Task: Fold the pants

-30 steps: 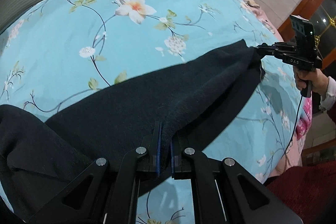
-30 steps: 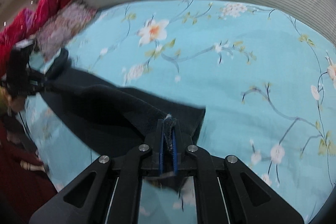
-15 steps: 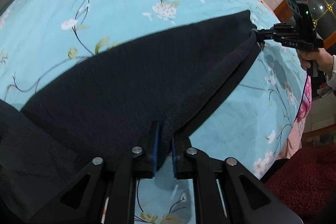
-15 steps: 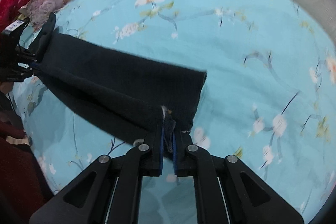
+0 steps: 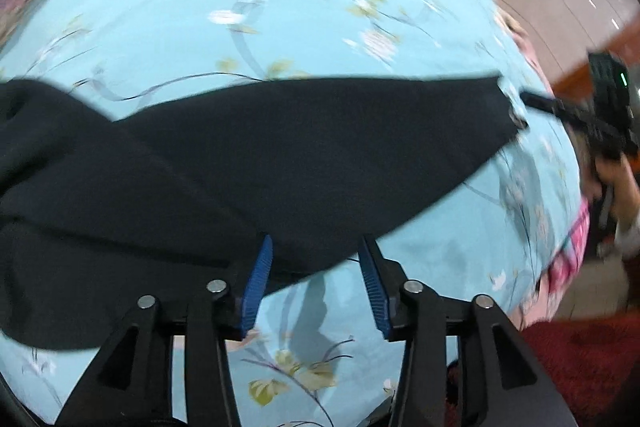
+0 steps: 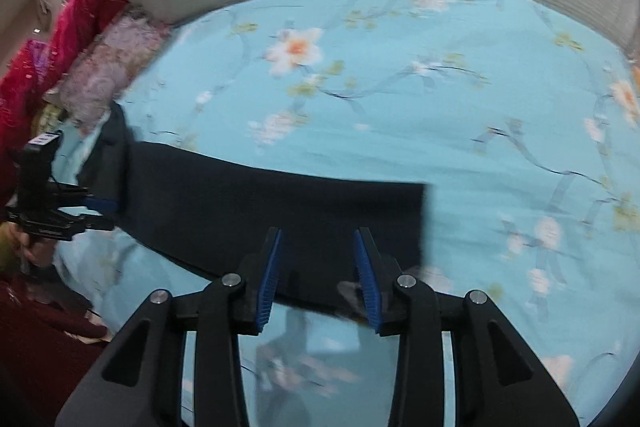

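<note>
On floral bedsheet, black pants flat, left-view bunched end, right-view square hem

Both grippers, clamped on the black pants half a second earlier, now stand with jaws spread. The left gripper has released the fabric edge, which lies just ahead of its blue pads. The right gripper has likewise let go; the trouser leg lies flat on the floral sheet ahead of it.
</note>
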`<state>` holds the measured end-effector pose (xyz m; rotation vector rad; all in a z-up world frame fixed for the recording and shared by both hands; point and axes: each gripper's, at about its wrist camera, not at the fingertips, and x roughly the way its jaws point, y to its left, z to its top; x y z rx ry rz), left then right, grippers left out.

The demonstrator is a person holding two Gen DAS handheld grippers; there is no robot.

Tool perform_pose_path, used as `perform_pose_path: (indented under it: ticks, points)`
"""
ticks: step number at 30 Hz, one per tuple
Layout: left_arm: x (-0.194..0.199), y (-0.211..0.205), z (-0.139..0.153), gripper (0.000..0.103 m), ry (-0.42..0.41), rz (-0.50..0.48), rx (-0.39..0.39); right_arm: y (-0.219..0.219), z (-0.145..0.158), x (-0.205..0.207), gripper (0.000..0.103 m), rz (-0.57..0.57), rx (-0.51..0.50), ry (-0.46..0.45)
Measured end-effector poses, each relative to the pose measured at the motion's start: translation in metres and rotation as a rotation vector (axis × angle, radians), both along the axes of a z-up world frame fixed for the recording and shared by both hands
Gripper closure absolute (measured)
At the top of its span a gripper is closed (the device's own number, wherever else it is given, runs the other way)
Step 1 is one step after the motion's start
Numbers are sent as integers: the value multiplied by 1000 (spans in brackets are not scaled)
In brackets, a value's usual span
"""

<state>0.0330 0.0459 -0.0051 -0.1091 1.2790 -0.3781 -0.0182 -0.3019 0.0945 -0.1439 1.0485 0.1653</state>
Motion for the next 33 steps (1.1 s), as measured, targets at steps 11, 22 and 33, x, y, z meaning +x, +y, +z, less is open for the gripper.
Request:
perform_pose_path:
  ticks: [11, 22, 33]
  points:
    - [51, 84, 19, 37, 71, 385, 43, 116, -60, 34, 64, 214, 130, 122]
    - [121, 143, 9, 33, 192, 584, 143, 224, -99, 62, 64, 381, 228, 204]
    - [156, 149, -16, 54, 257, 599, 297, 272, -142, 75, 65, 433, 197, 309]
